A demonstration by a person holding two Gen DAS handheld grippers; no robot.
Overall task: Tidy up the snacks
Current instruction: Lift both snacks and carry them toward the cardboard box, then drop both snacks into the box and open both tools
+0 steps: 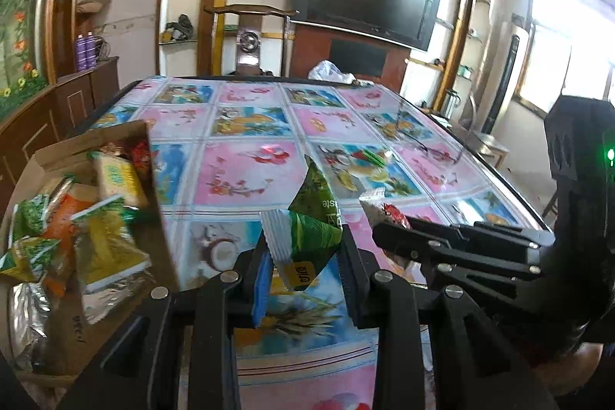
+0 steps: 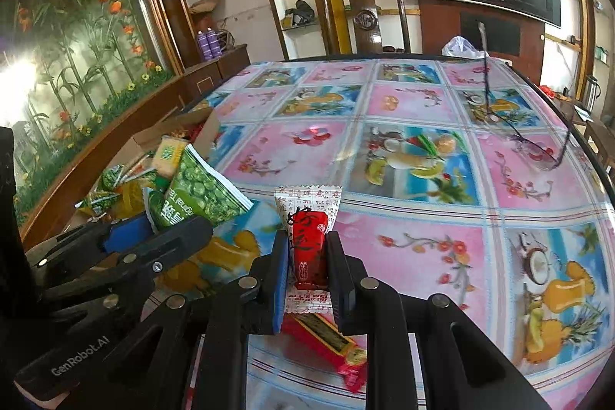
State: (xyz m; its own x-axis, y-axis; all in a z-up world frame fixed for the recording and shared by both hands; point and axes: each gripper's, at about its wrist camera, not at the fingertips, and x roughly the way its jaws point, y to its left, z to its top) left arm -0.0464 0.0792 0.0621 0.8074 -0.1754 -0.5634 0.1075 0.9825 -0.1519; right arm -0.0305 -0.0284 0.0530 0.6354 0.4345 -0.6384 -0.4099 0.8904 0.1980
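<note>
We have both jaws loaded: the left gripper (image 1: 303, 256) clamps a green snack packet (image 1: 313, 217), the right gripper (image 2: 307, 256) a red-and-white candy (image 2: 309, 240) standing upright. The cardboard box (image 1: 96, 140) of snacks sits at ten o'clock on the tabletop (image 2: 403, 256), nearer our left, so we expect that packet drops first.

snacks (image 1: 103, 217) in box (image 1: 127, 137), box on table (image 1: 246, 125) left

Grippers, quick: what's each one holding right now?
Left gripper: closed on a green pea snack packet.
Right gripper: closed on a red-and-white snack packet.
</note>
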